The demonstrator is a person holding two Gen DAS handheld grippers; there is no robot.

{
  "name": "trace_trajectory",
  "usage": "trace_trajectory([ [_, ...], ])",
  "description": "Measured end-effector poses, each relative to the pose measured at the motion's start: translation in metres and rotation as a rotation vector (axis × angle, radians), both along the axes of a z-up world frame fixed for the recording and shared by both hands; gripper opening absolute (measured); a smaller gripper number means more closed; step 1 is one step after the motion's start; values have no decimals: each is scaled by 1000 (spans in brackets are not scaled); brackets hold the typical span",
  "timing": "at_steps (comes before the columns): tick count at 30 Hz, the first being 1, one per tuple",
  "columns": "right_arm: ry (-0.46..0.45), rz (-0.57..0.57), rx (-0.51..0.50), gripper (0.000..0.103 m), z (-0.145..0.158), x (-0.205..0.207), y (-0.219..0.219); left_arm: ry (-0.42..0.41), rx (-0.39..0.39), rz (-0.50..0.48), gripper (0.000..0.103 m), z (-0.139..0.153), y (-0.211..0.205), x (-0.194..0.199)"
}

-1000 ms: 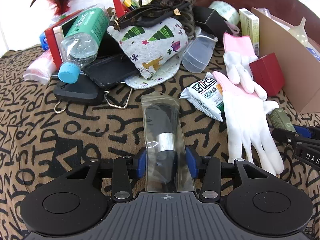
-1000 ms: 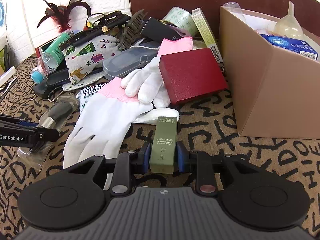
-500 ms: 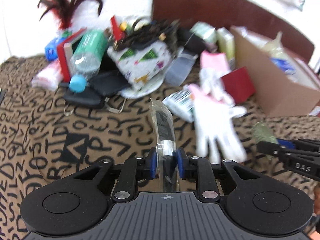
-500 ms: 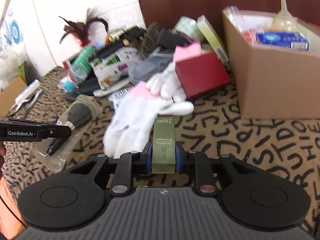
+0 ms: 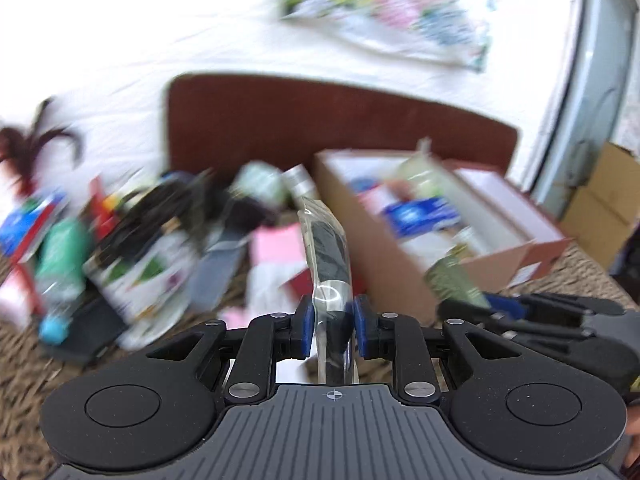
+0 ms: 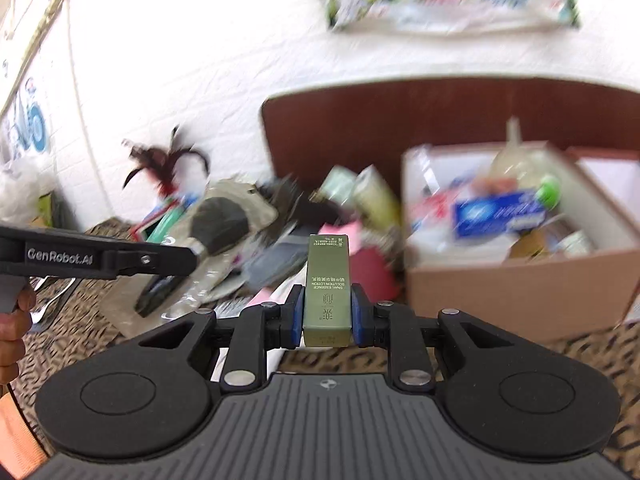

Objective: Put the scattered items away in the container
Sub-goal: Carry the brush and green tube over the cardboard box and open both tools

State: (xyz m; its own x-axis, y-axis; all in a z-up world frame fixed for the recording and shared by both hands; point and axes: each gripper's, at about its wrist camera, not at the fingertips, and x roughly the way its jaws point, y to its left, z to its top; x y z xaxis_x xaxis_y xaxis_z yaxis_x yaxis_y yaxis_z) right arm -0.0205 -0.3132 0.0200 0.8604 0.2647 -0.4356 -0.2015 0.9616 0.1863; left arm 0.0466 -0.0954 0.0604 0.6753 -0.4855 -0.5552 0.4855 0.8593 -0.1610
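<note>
My left hand-held gripper clenched the clear-bagged black brush; my right hand-held gripper clenched the slim green carton. The cluttered brown cardboard box stood ahead, beside the blurred pile.

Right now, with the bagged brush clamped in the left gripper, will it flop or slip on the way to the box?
The left gripper pinches the bagged brush at its metal ferrule, so the brush itself likely stays rigid. The glossy clear sleeve looks slippery and may crumple. It stands upright without sagging, so it is probably light. The cardboard box is close.
</note>
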Motion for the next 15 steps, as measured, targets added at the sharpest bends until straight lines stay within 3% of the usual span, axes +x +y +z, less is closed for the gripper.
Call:
trace_trajectory([
  [9, -96, -182, -49, 26, 37, 16, -72, 4, -83, -132, 18, 26, -99, 38],
  [15, -103, -278, -97, 26, 59, 51, -123, 6, -125, -201, 18, 45, -158, 67],
])
